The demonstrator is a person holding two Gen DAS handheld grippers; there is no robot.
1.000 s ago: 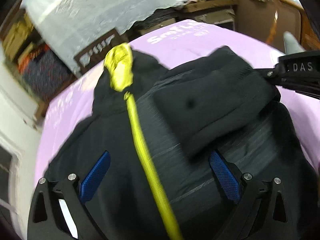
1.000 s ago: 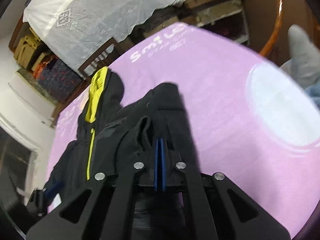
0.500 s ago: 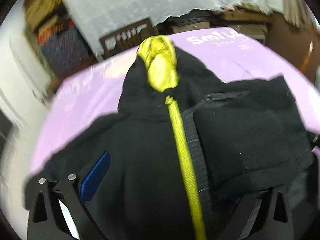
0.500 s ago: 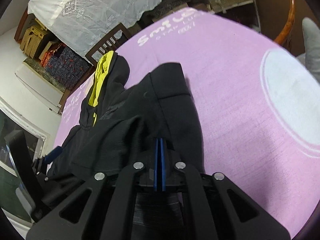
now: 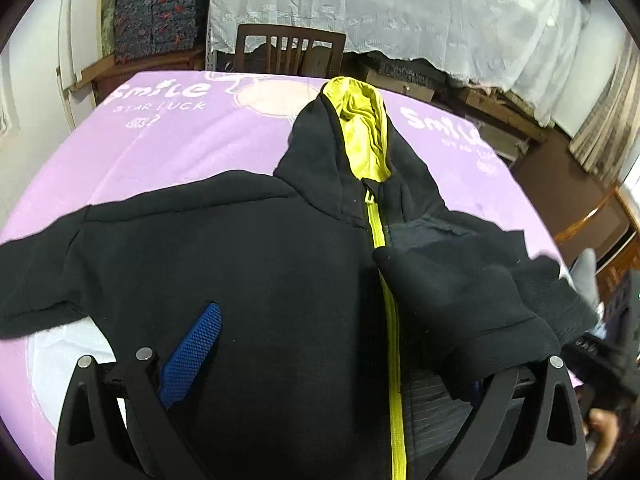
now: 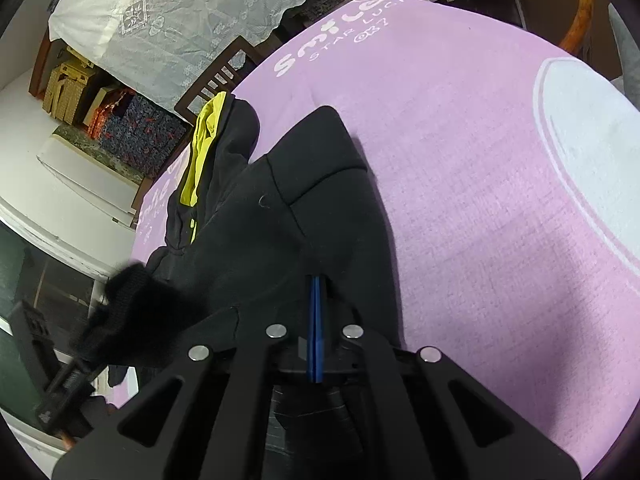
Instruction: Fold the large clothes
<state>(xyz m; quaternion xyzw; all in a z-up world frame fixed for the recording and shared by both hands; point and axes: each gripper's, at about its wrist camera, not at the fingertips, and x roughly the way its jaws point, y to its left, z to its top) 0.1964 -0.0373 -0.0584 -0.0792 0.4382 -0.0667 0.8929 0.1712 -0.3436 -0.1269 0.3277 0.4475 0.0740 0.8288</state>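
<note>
**Hoodie half-folded, one sleeve in, one sleeve still out**

Purple sheet (image 5: 168, 148) is covering the whole work surface. Black hoodie (image 5: 248, 280) is lying face up across its middle, hood (image 5: 352, 140) pointing to the far edge, yellow zipper (image 5: 394, 360) running toward the camera. One sleeve (image 5: 472, 296) is lying folded over the chest; the other (image 5: 36, 276) is sticking out sideways. Looks like thick fleece: soft, floppy, fairly heavy, not slippery. Best pinching at cuff or shoulder seam. Left gripper (image 5: 320, 344) is hovering wide open, holding nothing, the folded cuff draping over one fingertip. Right gripper (image 6: 315, 312) is sitting fully closed at the hoodie's edge; can't tell if fabric is caught.
</note>
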